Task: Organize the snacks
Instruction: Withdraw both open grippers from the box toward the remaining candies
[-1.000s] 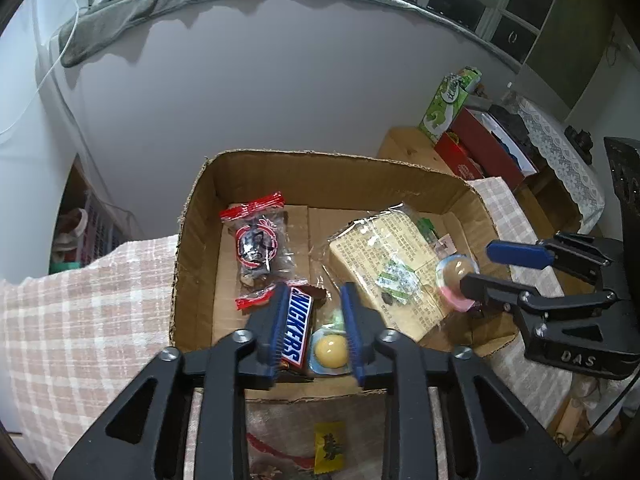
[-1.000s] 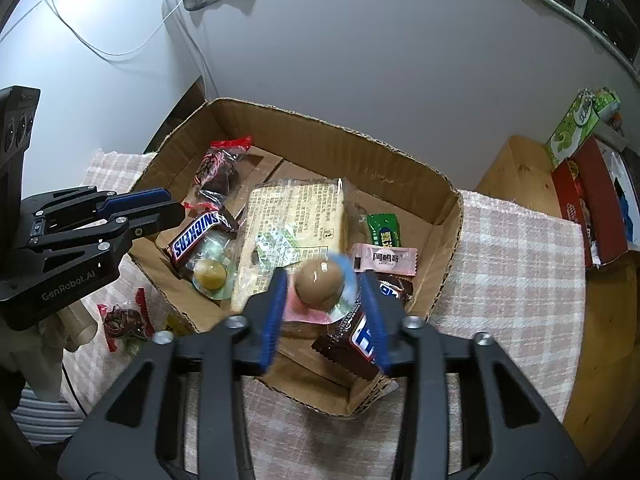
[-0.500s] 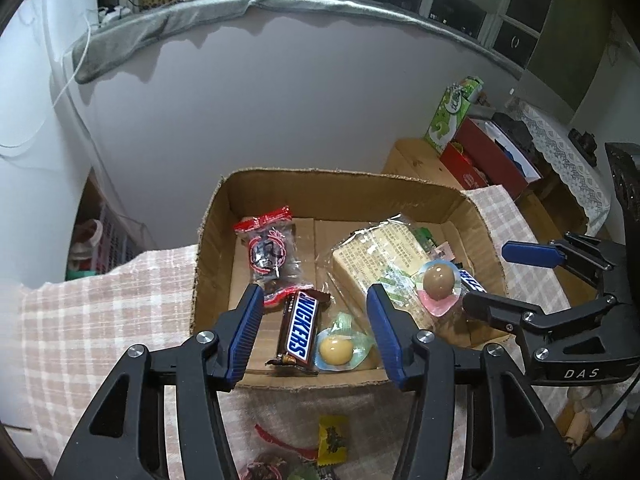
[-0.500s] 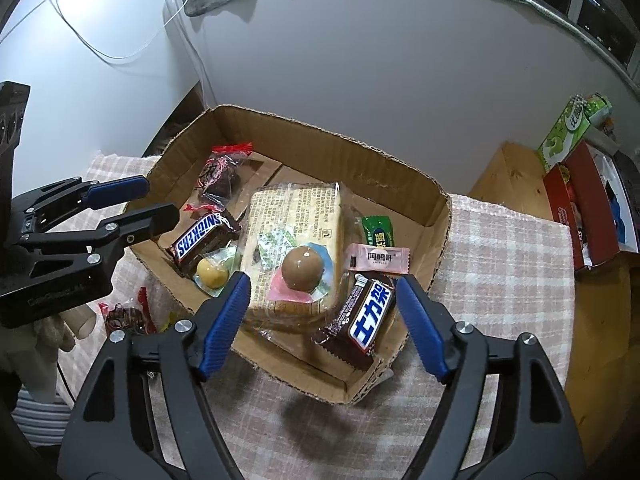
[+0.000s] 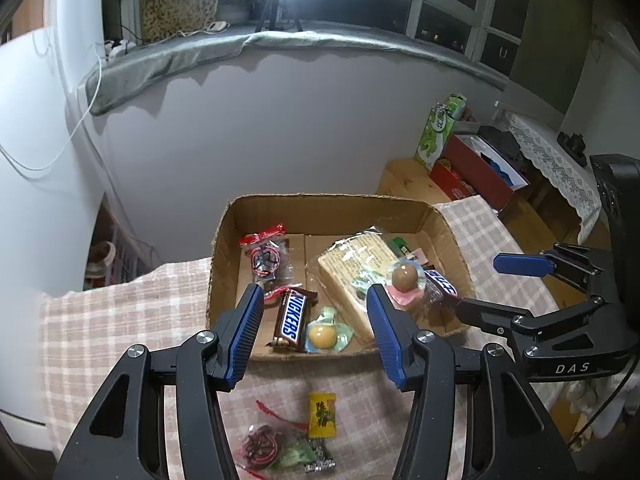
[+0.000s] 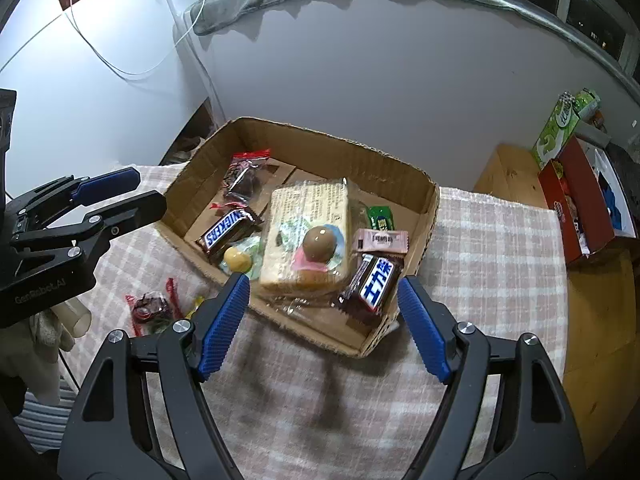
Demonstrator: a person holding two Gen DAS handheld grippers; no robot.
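Both claws empty & spread – left claw (image 5: 314, 332) and right claw (image 6: 322, 320) have just been opening, nothing between the jaws. Most snacks sit in the cardboard box (image 5: 224, 248) mid-frame; three loose candies (image 5: 322, 414) lie on the tabletop (image 5: 120, 320) at bottom centre of the left view. Risk: the brown ball (image 6: 318, 242) perched on the cracker pack (image 6: 308, 216) may roll off if you bump the near box wall. Room's free lower right w/ bare cloth – tabletop edge close on the left.

Pink checked tablecloth (image 6: 492, 248) is covering the table. Grey blanket (image 5: 168, 60) is lying along the windowsill, white cable (image 5: 72, 136) hanging down the wall. Green carton (image 5: 440, 132) is standing beside a red box (image 5: 476, 172); tripod (image 5: 278, 4) is sitting under a bright lamp.
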